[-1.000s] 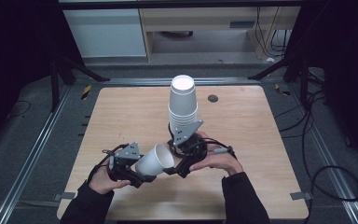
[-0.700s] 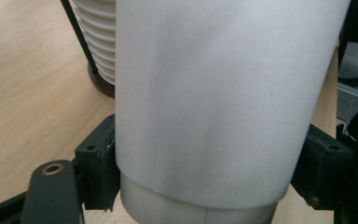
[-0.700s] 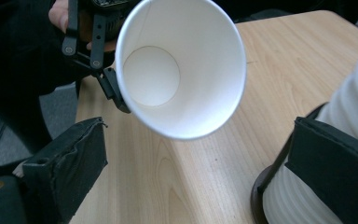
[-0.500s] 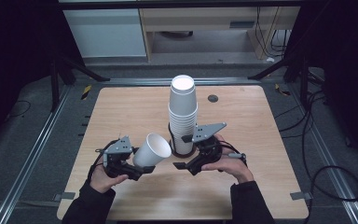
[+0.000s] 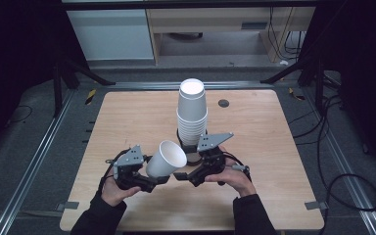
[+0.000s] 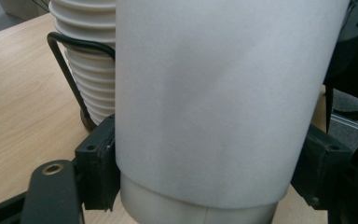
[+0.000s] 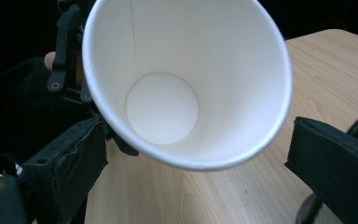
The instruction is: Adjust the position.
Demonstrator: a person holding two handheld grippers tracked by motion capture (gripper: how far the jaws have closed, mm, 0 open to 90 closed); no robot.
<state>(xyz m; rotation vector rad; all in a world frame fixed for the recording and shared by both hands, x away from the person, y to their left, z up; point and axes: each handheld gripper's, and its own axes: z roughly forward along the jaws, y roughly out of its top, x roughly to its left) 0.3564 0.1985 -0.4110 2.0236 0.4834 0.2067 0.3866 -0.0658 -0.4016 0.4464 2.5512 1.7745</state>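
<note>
Since a second ago the paper cup (image 5: 165, 158) has come away from the right gripper (image 5: 182, 175). The left gripper (image 5: 152, 183) clamps its base, holding it tilted above the table (image 5: 127, 117), mouth toward the cup stack (image 5: 192, 113). The right gripper's jaws gape empty just beside the rim.

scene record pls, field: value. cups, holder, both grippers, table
held item: single white paper cup, tilted, mouth toward the right gripper
left gripper: shut on the cup's lower wall, black pads on both sides
right gripper: open, jaws apart at either side of the cup's rim, not touching
stack: tall stack of white paper cups upside down in a black wire holder
surface: light wooden table
</note>
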